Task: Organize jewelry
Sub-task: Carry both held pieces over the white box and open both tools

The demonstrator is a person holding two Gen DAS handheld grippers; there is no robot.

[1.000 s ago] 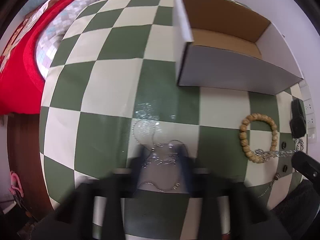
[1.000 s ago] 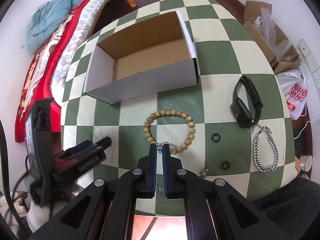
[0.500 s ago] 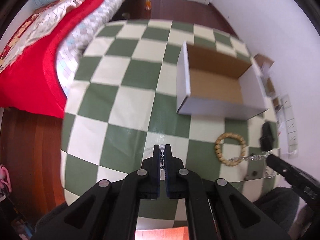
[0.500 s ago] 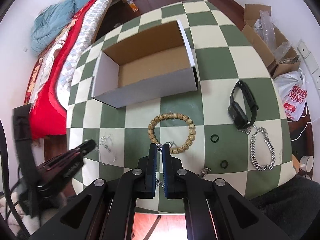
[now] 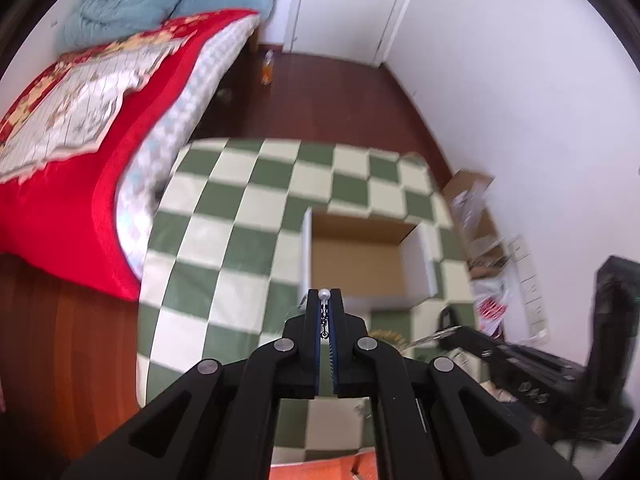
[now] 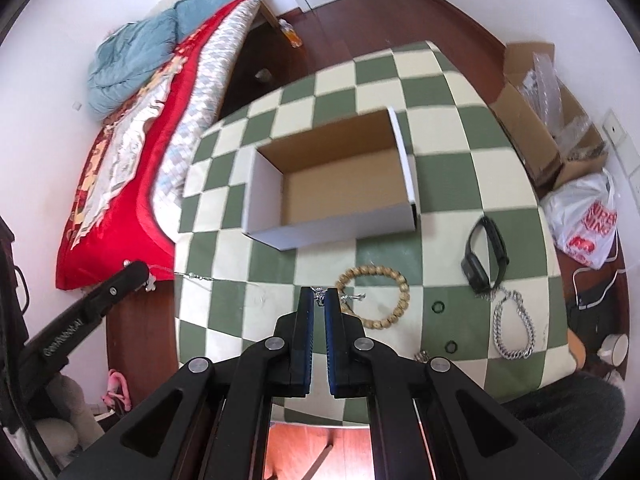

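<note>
The pearl chain (image 5: pixel 324 312) is clamped between the left gripper's (image 5: pixel 325 308) jaws, its pearl at the jaw tips and fine links running back down the slot. The right gripper's (image 6: pixel 318 300) jaws are nearly together on a second thin chain (image 6: pixel 320 295). The landmark is the box (image 6: pixel 340 184), open at the top and with nothing visible inside.

In the left wrist view the box lies straight ahead of and below the held pearl chain, so the left gripper looks the better lined up with it. In the right wrist view the chain sits on the near side of the box, beside the bead bracelet (image 6: pixel 374 300).

Right of the box lie a watch (image 6: pixel 484 256) and a curb bracelet (image 6: pixel 514 328); two rings (image 6: pixel 439 307) sit nearer. The way over the box's near wall looks open. The table (image 6: pixel 460 128) drops to the floor close on the left.
</note>
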